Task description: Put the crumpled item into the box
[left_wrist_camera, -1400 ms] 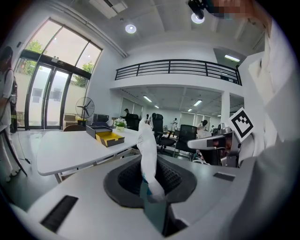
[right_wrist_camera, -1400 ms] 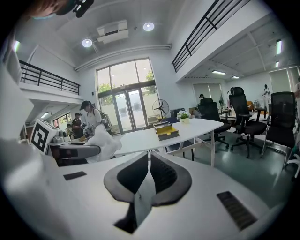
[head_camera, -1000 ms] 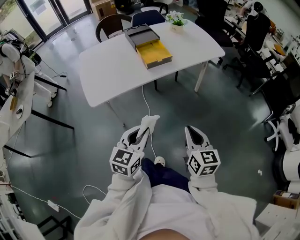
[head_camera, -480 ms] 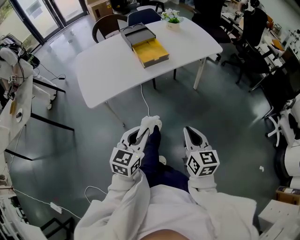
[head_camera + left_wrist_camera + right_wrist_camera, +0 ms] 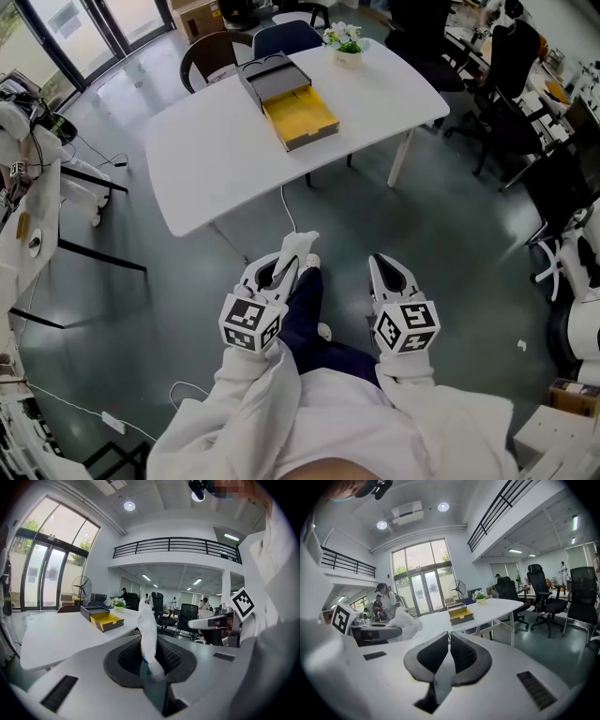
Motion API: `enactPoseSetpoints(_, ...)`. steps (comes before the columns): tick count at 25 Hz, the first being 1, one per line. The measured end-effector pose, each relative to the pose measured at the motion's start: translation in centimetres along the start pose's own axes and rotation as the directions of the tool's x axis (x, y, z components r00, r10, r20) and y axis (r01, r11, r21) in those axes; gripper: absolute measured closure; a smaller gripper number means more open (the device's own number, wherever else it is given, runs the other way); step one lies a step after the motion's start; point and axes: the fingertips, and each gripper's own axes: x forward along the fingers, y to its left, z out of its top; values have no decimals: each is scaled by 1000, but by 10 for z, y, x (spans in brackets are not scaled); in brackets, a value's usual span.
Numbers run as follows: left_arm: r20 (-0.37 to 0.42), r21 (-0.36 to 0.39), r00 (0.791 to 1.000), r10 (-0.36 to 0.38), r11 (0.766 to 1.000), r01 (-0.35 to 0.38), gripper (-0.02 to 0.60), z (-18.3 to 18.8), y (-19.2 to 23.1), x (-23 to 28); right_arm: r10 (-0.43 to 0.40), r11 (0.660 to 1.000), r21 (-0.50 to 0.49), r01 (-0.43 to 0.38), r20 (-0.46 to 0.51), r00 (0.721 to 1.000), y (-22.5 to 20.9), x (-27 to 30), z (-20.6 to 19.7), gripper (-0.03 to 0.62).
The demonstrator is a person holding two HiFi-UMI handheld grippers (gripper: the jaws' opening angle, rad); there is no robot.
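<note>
Though crumpled, item point(image 5: 149, 638) between left jaws.

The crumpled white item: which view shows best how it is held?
The left gripper view: the crumpled white item stands pinched by the left gripper, close to the camera. The head view shows only its tip past that gripper. The right gripper view shows it small, as a white lump at the left.

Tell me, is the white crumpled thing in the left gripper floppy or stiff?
Probably soft: the wad is creased and pinched thin between the shut jaws of the left gripper. Likely very light, since its free end stands up past the jaws without drooping. Lumpy, so it likely won't roll.
</note>
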Motion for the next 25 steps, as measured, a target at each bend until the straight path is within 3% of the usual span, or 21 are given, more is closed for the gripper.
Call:
enactPoseSetpoints(13,-14,18,1000,-5,1000,6,523,59,86,90,18,1000,15,-18,9,1000,-26,120,69,556)
enactPoseSetpoints(25,-16,5,999,-29,1000,29,523,88,155,157,-17,1000,23,16,7,1000,-50,204,108,556)
